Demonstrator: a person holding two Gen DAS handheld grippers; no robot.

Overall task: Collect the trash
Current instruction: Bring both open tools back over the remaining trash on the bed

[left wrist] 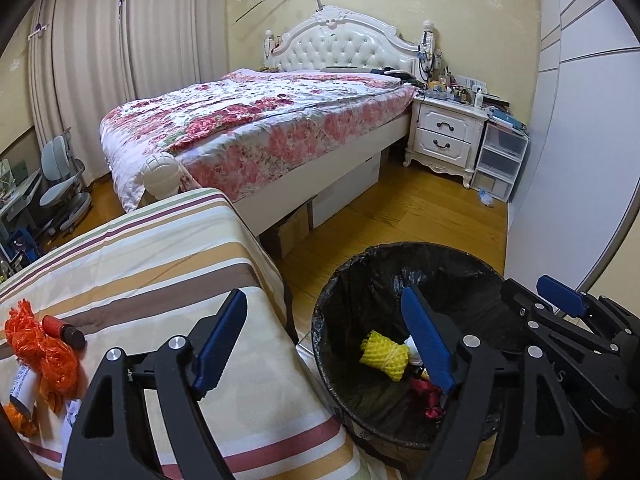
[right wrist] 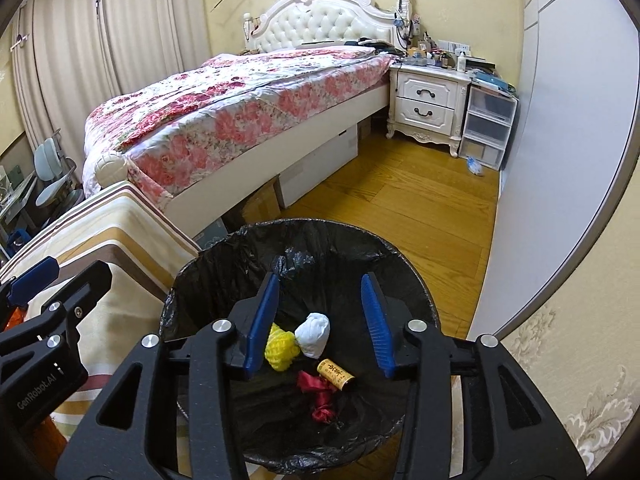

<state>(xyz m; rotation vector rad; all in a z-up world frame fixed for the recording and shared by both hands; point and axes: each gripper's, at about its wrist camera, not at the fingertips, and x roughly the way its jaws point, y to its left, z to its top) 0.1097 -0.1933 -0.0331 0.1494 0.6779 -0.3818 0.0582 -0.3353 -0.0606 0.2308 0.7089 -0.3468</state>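
Both grippers are parted and empty: the right gripper is hung over the bin, the left gripper spread wide. More trash is seen at nine o'clock on the striped cloth: an orange net, judged light and crushable, best pinched at its bunched middle.

A bed with a pink floral quilt and a white tufted headboard is seen at 12 o'clock. At 1 o'clock of it, a white two-drawer nightstand is set, cluttered on top, with clear plastic drawers just beside it. Beige curtains are hung at 10 o'clock, above a grey desk chair. Cardboard boxes are tucked under the bed on the wooden floor.
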